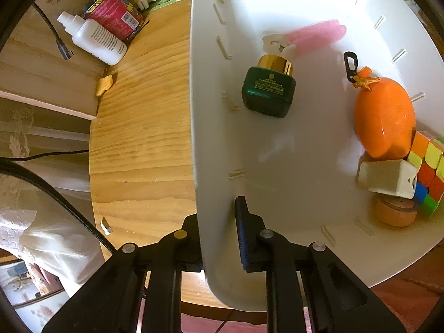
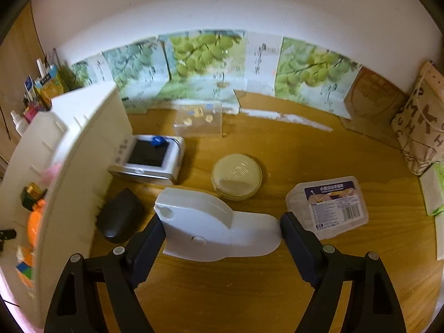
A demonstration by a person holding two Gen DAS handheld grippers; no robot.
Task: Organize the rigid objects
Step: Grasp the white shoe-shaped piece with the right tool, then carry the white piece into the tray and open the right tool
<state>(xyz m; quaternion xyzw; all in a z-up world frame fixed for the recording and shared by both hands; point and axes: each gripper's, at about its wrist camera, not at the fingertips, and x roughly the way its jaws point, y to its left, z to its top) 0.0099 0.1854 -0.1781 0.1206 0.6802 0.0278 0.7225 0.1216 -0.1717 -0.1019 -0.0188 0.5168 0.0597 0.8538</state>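
My left gripper [image 1: 216, 222] is shut on the side wall of a white slotted basket [image 1: 194, 111], one finger outside and one inside. The basket holds a dark green bottle with a gold cap [image 1: 267, 91], a pink bottle [image 1: 316, 34], an orange bottle [image 1: 384, 116], a colour cube [image 1: 427, 172], a small white box [image 1: 388, 179] and an orange roll [image 1: 395, 212]. My right gripper [image 2: 222, 230] is shut wide on a flat white plastic piece [image 2: 216, 230] over the wooden table [image 2: 305, 144]. The basket [image 2: 83, 138] stands to its left.
On the table lie a white device with a dark screen [image 2: 148, 158], a round cream tin [image 2: 236, 176], a black case [image 2: 120, 215], a clear labelled box [image 2: 328, 205] and a clear container [image 2: 198, 122]. A white bottle [image 1: 95, 40] and packets lie left of the basket.
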